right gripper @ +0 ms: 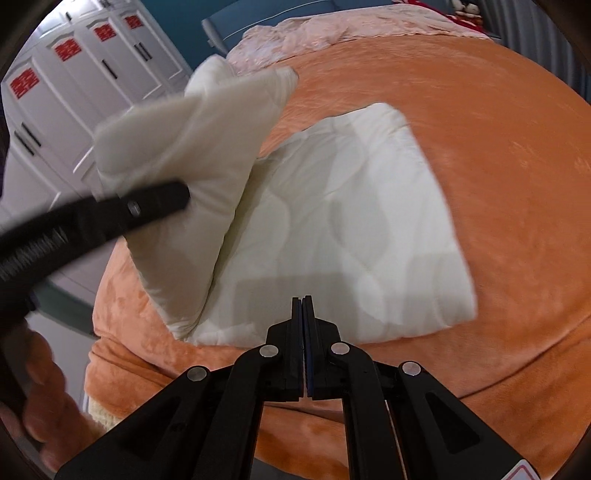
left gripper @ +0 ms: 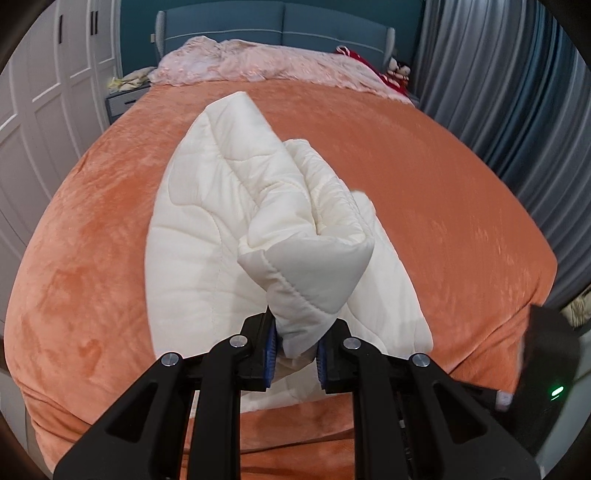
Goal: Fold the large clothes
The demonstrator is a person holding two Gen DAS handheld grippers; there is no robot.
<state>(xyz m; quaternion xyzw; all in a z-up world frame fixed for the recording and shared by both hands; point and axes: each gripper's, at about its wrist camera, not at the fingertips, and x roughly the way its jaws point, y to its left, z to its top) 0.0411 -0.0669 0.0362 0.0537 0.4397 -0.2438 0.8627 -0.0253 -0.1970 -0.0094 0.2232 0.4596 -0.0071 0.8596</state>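
A cream quilted cloth (right gripper: 351, 229) lies folded on the orange bed (right gripper: 498, 166). My left gripper (left gripper: 294, 352) is shut on a bunched edge of the cloth (left gripper: 306, 251) and holds it lifted above the rest. In the right wrist view the left gripper (right gripper: 159, 199) shows at the left, holding the raised flap (right gripper: 192, 147) up and over the flat part. My right gripper (right gripper: 303, 306) is shut and empty, hovering just above the near edge of the cloth.
A pink blanket (left gripper: 258, 62) and red items (left gripper: 391, 74) lie at the head of the bed by a blue headboard (left gripper: 280, 26). White wardrobe doors (right gripper: 74, 74) stand at the left. Grey curtains (left gripper: 517, 92) hang at the right.
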